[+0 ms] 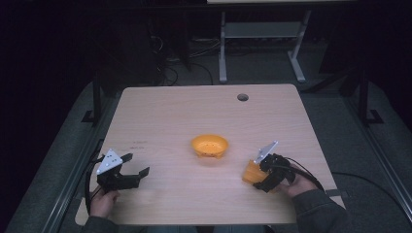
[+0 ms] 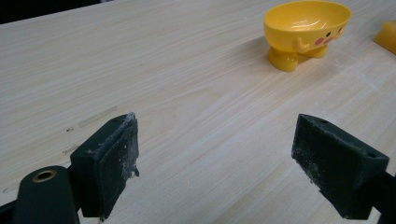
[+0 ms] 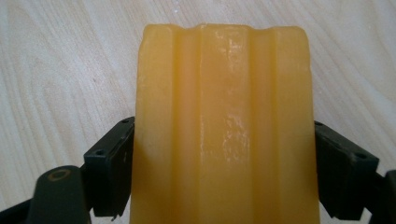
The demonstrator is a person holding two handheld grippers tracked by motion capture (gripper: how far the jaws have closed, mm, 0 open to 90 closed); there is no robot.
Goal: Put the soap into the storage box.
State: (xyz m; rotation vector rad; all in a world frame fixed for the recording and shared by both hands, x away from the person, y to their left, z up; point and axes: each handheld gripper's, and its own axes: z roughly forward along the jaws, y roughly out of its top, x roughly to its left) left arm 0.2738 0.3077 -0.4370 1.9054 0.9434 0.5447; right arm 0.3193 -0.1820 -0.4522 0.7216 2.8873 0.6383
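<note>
Held item: ridged orange-yellow plastic block (image 3: 224, 126), clamped between right gripper (image 1: 265, 175) jaws, long axis along them.
Target, probably: yellow footed plastic bowl (image 1: 209, 145), forward-left, near.
Left gripper (image 1: 130, 170): wide, empty.

Both grippers are black, the left gripper (image 1: 130, 170) and the right gripper (image 1: 256, 175). Each has a grey three-cornered plate behind the jaws and a black cable. The jaws have flat dusty pads (image 2: 114, 161) with small screw holes. The sleeves (image 1: 318, 209) are dark grey.

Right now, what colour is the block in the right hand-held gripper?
Yellow-orange, glossy, with lengthwise ridges. The block shows best in the right gripper view, clamped by the right hand-held gripper.
</note>
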